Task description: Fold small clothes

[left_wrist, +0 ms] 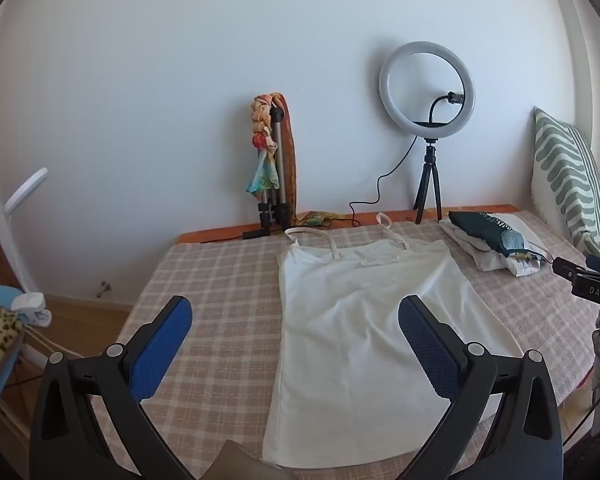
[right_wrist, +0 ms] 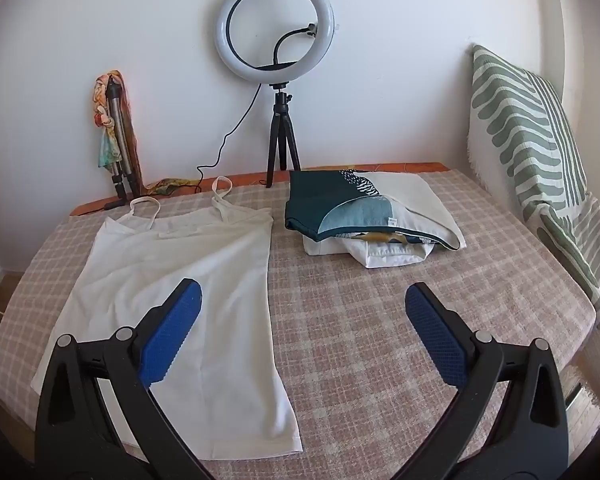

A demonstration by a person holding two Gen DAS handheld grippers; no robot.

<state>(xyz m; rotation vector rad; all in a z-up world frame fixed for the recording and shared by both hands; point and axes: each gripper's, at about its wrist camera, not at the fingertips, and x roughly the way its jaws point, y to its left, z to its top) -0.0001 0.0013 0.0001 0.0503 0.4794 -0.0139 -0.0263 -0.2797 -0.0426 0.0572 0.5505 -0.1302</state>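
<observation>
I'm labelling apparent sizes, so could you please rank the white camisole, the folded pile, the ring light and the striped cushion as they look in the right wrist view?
1. white camisole, clearly largest.
2. striped cushion, though partly cut off by the frame edge.
3. folded pile and ring light look alike; the light stands farther back, so I won't rank them.

My left wrist camera looks forward from the bed's near edge, top (left_wrist: 364, 320) at 12 o'clock, lamp (left_wrist: 427, 92) at 1. My right wrist camera sits further right, top (right_wrist: 180, 280) at 10, lamp (right_wrist: 276, 26) at 12. Both share the bed (left_wrist: 220, 280) and wall.
</observation>
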